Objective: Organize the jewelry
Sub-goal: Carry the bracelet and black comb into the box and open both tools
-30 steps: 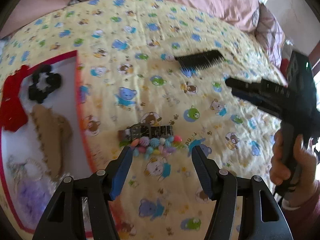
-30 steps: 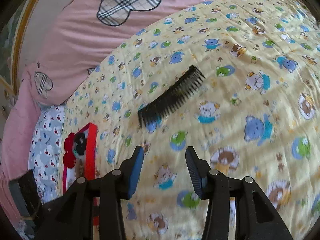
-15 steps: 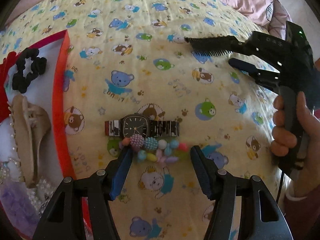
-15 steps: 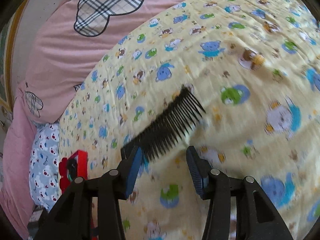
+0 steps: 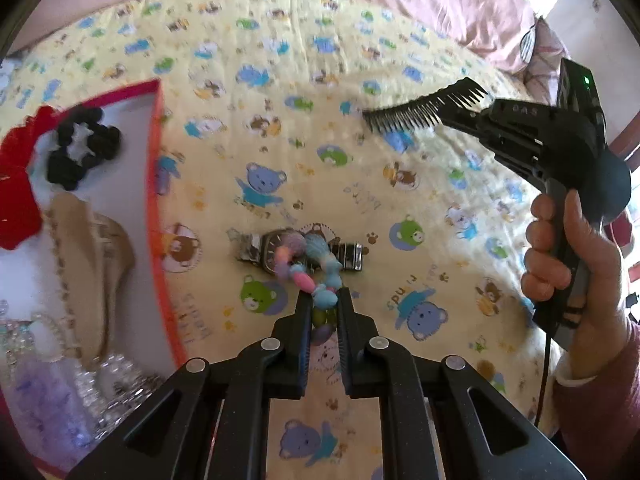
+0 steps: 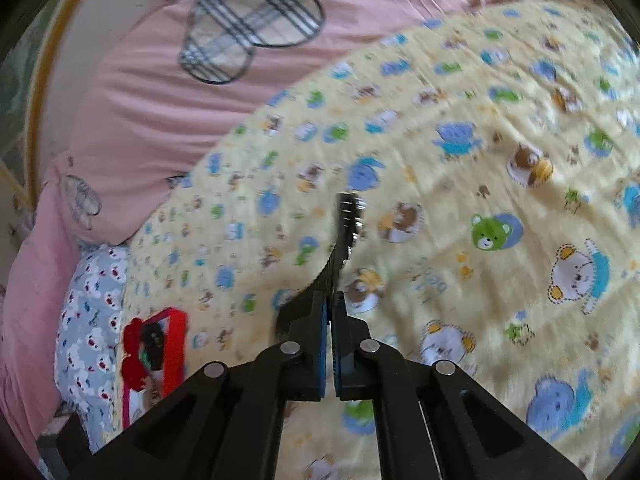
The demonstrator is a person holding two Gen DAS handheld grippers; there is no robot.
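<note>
Left wrist view: your left gripper point(image 5: 325, 300) is clamped on a bead bracelet point(image 5: 310, 276), whose pastel beads loop up in front of the wristwatch point(image 5: 298, 254) lying flat on the yellow bear-print blanket point(image 5: 280, 120). At left, the red-rimmed tray point(image 5: 154, 168) holds a black scrunchie point(image 5: 82, 150), a red item point(image 5: 18, 196), a beige piece point(image 5: 94, 248) and clear beaded pieces point(image 5: 100, 372). At right, your right hand point(image 5: 576, 264) holds the right gripper point(image 5: 460, 114), pinched on a black comb point(image 5: 424, 108) clear of the blanket.

Right wrist view: your right gripper point(image 6: 329, 300) has its fingers point(image 6: 318, 320) together on the comb point(image 6: 342, 240), seen edge-on and blurred. Pink bedding point(image 6: 140, 120) lies beyond; the tray point(image 6: 176, 344) sits far left.
</note>
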